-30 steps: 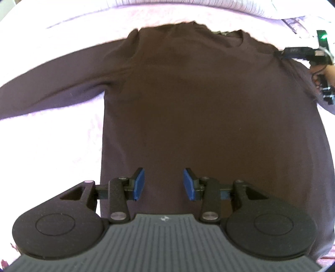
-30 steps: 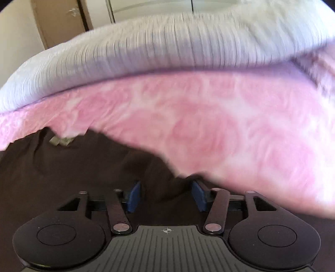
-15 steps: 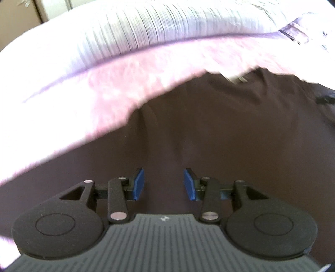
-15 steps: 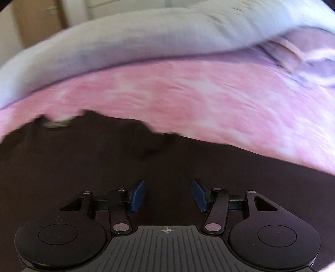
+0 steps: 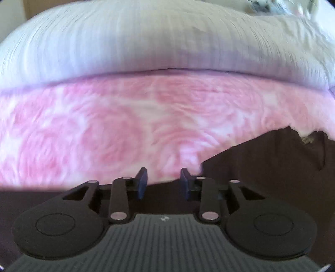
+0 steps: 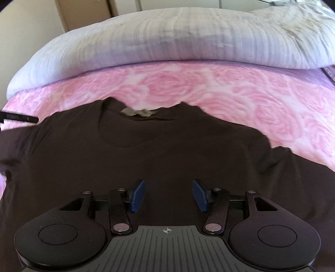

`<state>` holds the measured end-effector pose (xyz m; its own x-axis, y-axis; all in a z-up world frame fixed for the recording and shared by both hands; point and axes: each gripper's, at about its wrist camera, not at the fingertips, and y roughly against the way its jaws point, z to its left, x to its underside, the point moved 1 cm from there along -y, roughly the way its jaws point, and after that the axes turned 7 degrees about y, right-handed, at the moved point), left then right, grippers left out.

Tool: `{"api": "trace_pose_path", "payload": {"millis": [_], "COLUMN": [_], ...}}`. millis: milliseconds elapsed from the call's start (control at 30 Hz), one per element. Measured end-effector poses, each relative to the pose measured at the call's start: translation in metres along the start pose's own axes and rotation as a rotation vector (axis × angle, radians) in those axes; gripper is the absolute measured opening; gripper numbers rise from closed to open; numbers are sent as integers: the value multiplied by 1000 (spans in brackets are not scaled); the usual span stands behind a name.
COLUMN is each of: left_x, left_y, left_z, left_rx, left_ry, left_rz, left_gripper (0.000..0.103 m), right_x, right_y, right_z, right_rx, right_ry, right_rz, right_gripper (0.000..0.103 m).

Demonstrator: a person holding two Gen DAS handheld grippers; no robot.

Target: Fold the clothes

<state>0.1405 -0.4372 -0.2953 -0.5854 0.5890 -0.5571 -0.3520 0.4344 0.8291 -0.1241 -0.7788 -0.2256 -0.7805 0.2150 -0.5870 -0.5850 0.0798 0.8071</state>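
A dark brown long-sleeved shirt (image 6: 167, 150) lies flat, front up, on a pink rose-patterned bedspread (image 6: 230, 87), with its collar and grey label (image 6: 138, 113) at the far side. My right gripper (image 6: 169, 195) hovers open over the chest below the collar, nothing between its blue pads. In the left wrist view the shirt (image 5: 261, 167) shows its shoulder at the right, and its upper edge runs under my left gripper (image 5: 164, 184). That gripper's jaws are closing, with a gap still between the pads and no cloth pinched.
A bulky pale grey duvet (image 6: 167, 37) lies along the far side of the bed, also filling the top of the left wrist view as the duvet (image 5: 146, 41). A black device part (image 6: 18, 118) pokes in at the shirt's left shoulder. Wooden cupboard doors (image 6: 83, 12) stand behind.
The left gripper has travelled from over the shirt's body to its upper left shoulder edge, and its jaws are narrower. The right gripper has moved from the right shoulder edge to the chest.
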Motion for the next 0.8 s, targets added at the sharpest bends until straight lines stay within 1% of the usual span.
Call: {"api": "trace_pose_path", "payload": {"millis": [33, 67, 100, 167, 200, 233, 267, 300, 333, 367, 400, 433, 467, 500, 533, 567, 600, 633, 733, 800], "left_x": [4, 8, 11, 13, 15, 16, 17, 17, 18, 18, 17, 17, 16, 17, 19, 22, 25, 28, 42, 56], "left_y": [-6, -10, -11, -8, -5, -1, 1, 2, 2, 5, 10, 14, 19, 27, 37, 50, 62, 76, 123, 153], "left_z": [6, 15, 29, 56, 68, 77, 86, 95, 105, 112, 118, 124, 129, 137, 145, 152, 157, 158, 158, 154], "left_rx": [-57, -94, -102, -140, -148, -159, -176, -204, -215, -226, -243, -259, -300, -331, -331, -314, -299, -281, -216, -158], "left_ry": [-49, -75, -65, -35, -28, -30, -35, -32, -13, 0, 6, 13, 21, 43, 84, 121, 137, 129, 84, 70], "left_rz": [18, 27, 19, 3, -3, -8, -12, -14, -14, -13, -13, -13, -6, 4, 4, 4, 4, 1, -4, 11], "left_gripper": [29, 29, 32, 32, 33, 38, 39, 38, 38, 38, 41, 36, 29, 28, 28, 28, 28, 27, 27, 28], "right_x": [2, 5, 9, 18, 24, 31, 38, 45, 53, 62, 71, 82, 95, 107, 116, 122, 126, 130, 137, 142], "right_y": [-1, -3, -2, 5, 10, 18, 26, 35, 45, 54, 61, 70, 80, 91, 102, 112, 121, 131, 163, 185], "right_z": [1, 1, -5, -24, -37, -52, -68, -84, -100, -113, -124, -134, -144, -152, -155, -153, -147, -137, -92, -58], "right_rx": [-6, -1, 26, 105, 147, 192, 237, 281, 305, 338, 401, 444, 465, 502, 545, 564, 570, 576, 538, 502], "right_ry": [13, 29, 37, 24, -4, -54, -105, -155, -211, -262, -303, -357, -424, -487, -533, -565, -585, -592, -592, -591], "right_rz": [9, 20, 28, 32, 35, 37, 39, 42, 32, 38, 74, 94, 98, 110, 130, 144, 159, 179, 191, 194], "right_gripper": [54, 54, 54, 54, 54, 54, 54, 58, 61, 61, 61, 61, 61, 61, 61, 61, 61, 61, 61, 61]}}
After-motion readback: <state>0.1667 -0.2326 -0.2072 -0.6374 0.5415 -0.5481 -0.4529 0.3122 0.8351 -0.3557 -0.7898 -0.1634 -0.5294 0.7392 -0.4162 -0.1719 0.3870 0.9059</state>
